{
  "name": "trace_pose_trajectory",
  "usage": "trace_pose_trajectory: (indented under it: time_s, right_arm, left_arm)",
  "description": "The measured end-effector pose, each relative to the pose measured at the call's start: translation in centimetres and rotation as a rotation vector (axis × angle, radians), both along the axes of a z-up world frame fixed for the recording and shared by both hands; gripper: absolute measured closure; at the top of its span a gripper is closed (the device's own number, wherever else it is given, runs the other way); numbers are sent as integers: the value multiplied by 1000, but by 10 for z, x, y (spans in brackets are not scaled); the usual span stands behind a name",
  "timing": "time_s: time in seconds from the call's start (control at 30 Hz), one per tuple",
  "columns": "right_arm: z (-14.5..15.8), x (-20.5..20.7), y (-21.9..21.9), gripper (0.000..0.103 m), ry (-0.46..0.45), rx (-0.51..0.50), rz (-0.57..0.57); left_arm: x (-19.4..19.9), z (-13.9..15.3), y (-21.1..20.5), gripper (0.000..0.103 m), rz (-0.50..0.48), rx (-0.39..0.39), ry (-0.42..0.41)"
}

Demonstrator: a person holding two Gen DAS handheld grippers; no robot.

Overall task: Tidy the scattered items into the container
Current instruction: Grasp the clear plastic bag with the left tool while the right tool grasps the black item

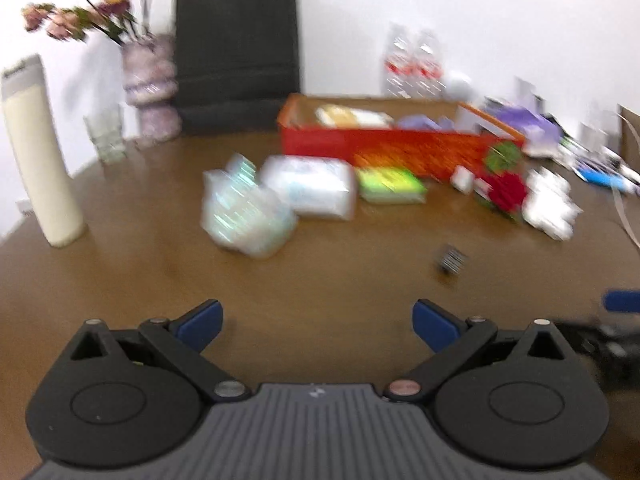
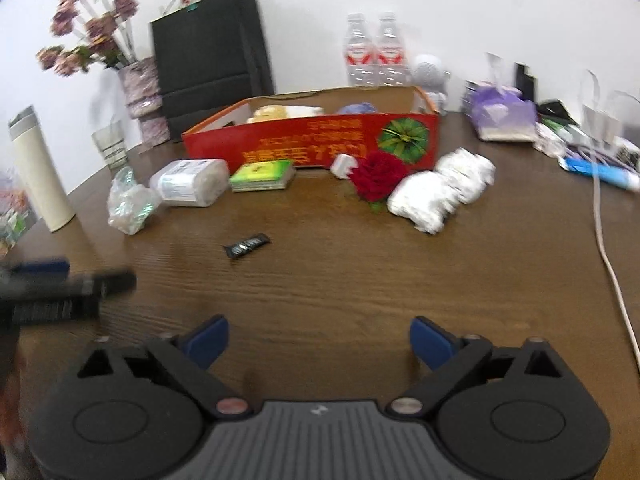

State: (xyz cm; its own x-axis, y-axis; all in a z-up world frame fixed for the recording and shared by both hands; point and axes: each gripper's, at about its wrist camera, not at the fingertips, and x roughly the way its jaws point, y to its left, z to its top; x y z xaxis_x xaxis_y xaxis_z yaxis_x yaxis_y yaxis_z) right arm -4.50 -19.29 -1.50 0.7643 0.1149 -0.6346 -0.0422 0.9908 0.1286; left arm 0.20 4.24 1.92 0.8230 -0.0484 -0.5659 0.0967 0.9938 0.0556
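I'm holding both tools low over the brown counter, both pointing toward the red box sitting well ahead of them. My right tool is standing with its blue pads wide apart and nothing between them. My left tool is gaping wide too, nothing in it either — its view is pretty blurry though.

The stuff to tidy is lying in front of the box, between it and my tools. Straight ahead of the right tool, a bit left, a small black packet is lying alone on the wood, nearest of everything. Further out, from left to right: a crinkly clear bag, a white tissue pack, a green pack touching the box's foot, a small white cube, a red rose and two white bundles off to the right. The box is already holding a few things — a yellowish pack and something purple.
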Motion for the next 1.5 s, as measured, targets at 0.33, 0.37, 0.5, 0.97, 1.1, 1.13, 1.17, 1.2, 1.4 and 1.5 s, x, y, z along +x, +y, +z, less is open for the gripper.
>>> trace_pose_trajectory:
  time_s: [0.33, 0.37, 0.5, 0.97, 1.1, 1.13, 1.17, 1.2, 1.4, 1.5]
  right_arm:
    - [1, 48, 46, 58, 12, 16, 167]
    - [1, 54, 49, 61, 11, 20, 174]
    - [0, 71, 57, 74, 11, 43, 168]
    - [-3, 95, 63, 78, -5, -57, 96]
    - [-3, 103, 64, 78, -3, -72, 78]
    - [-3, 105, 63, 78, 0, -63, 71]
    - [-3, 108, 62, 77, 2, -51, 67]
    - [-2, 110, 61, 77, 6, -35, 59]
    - [-4, 122, 61, 78, 1, -44, 20]
    - [-5, 115, 64, 89, -13, -105, 50]
  left_arm:
    - [91, 12, 47, 0, 48, -57, 2]
    - [97, 12, 46, 0, 47, -48, -5]
    - [112, 8, 42, 4, 63, -33, 8]
    - [77, 13, 59, 71, 18, -136, 25]
    - [45, 17, 55, 71, -7, -177, 9]
    - [38, 18, 54, 71, -13, -182, 6]
    - [32, 19, 53, 71, -16, -186, 2]
    - [27, 19, 53, 71, -14, -189, -1]
    - [13, 20, 48, 71, -8, -177, -3]
    - [6, 20, 47, 72, -7, -179, -6]
